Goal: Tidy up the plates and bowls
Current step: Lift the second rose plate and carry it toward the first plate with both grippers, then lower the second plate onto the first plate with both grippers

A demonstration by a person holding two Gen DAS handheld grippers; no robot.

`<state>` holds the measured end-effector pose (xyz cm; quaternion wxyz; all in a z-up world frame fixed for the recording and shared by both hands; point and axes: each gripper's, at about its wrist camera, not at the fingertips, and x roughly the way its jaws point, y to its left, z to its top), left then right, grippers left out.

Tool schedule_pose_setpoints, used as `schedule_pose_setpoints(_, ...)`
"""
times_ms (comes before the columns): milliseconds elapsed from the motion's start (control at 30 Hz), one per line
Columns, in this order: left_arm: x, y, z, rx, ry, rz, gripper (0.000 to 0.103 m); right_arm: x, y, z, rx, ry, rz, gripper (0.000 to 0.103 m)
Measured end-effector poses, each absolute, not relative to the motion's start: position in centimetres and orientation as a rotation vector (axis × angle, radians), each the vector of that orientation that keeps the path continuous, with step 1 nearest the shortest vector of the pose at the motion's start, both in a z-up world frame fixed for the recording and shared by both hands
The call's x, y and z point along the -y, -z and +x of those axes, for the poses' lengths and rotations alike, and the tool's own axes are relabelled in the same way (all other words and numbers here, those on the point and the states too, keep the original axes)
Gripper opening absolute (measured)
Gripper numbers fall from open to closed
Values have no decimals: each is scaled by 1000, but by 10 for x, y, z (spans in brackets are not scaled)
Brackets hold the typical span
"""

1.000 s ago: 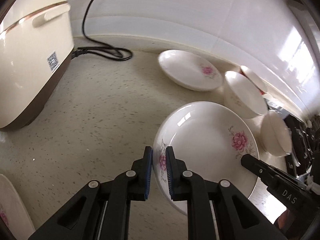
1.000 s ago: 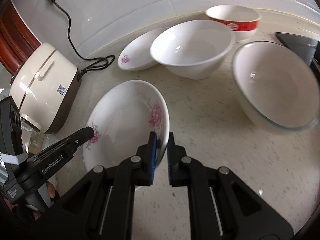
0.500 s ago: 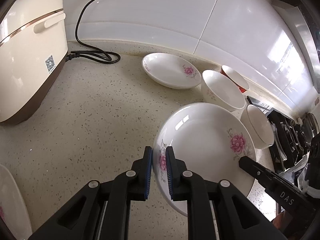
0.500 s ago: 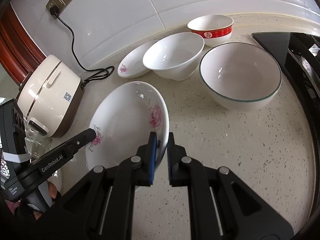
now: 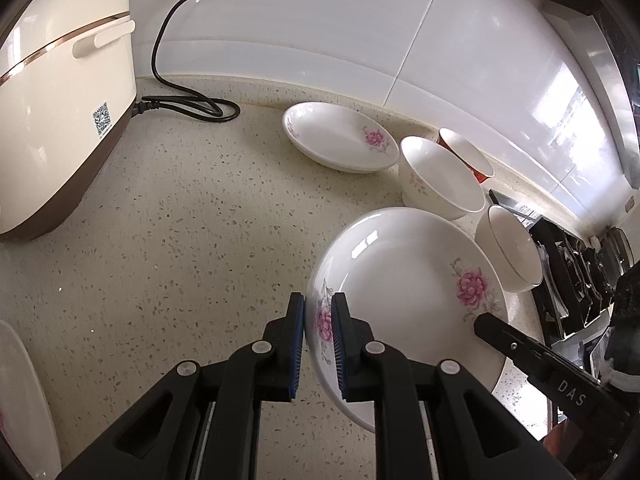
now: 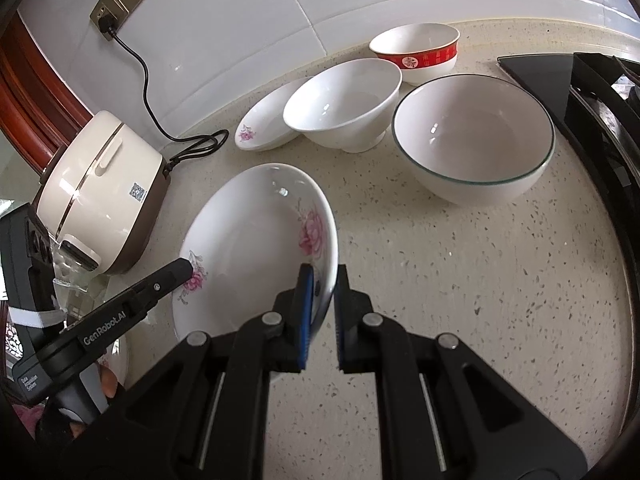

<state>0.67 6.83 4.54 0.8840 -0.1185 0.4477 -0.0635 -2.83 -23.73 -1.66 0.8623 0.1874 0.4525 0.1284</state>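
Held thing: a shallow white ceramic plate with pink flower prints (image 5: pixel 404 280), lifted clear of the speckled beige counter (image 5: pixel 180 240), in front of the cream rice cooker (image 5: pixel 60 100) and to its right.
Left gripper (image 5: pixel 318 340): clamped on the plate's near rim, one blue pad on each face.
Right gripper (image 6: pixel 322 312): pinched on the opposite rim of the same plate.
Handling: glazed, stiff and brittle, probably slippery under the pads; a rim grip on both sides looks the safest hold, kept level.
Likely target: the second flowered plate (image 5: pixel 340 140) lies by the wall, right of the rice cooker.
Bowls: a white bowl (image 6: pixel 344 104), a red-banded bowl (image 6: pixel 416 54) and a green-rimmed bowl (image 6: pixel 476 136) stand farther right.
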Motion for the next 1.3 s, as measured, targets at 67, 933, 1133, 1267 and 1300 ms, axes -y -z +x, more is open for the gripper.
schedule_pose_setpoints(67,-69,-47,5,-925,126,-250,14,236,16,-28,-953,-274,394,12)
schedule_pose_setpoints(933,-161,-69,-56,-818,-76,-369,14,156,-1,-21,-979,-497,346,13)
schedule_pose_setpoints(1133,-178,-71,-74,-807,-137,-371,14,135,0,-26,-995,-553,334,13)
schedule_pose_setpoints(1267,-189,-72,-86,-805,-173,-377,14,119,2,-31,-1006,-589,329,13)
schedule_pose_setpoints(1300,-191,-72,-88,-806,-182,-380,14,115,3,-33,-1008,-598,325,13)
